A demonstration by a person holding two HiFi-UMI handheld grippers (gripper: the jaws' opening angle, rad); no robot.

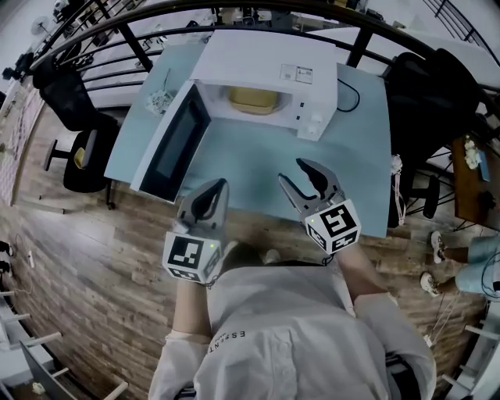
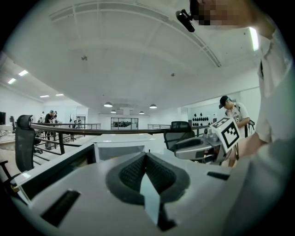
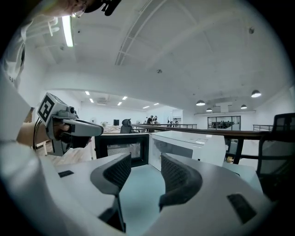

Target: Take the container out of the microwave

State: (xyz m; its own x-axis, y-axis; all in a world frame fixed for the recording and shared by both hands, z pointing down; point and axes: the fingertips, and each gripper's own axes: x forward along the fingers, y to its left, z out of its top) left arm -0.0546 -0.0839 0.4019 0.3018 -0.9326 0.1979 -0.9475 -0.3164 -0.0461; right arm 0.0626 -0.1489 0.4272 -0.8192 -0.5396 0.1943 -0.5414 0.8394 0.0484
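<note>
A white microwave (image 1: 266,74) stands at the back of a light blue table (image 1: 258,160), its door (image 1: 173,141) swung open to the left. Inside the cavity sits a pale yellow container (image 1: 254,99). Both grippers hover over the table's near edge, well short of the microwave. My left gripper (image 1: 212,189) is shut with nothing in it; in the left gripper view (image 2: 145,157) its pads meet. My right gripper (image 1: 294,173) is open and empty, and its own view (image 3: 145,161) shows bare table between the jaws, with the microwave (image 3: 189,144) and door (image 3: 122,148) ahead. The container is hidden in both gripper views.
A small crumpled object (image 1: 160,100) lies on the table left of the microwave. A black cable (image 1: 353,95) runs at its right. Office chairs (image 1: 82,125) (image 1: 433,94) flank the table, a black railing (image 1: 234,16) curves behind it, and a person (image 2: 233,113) stands far off.
</note>
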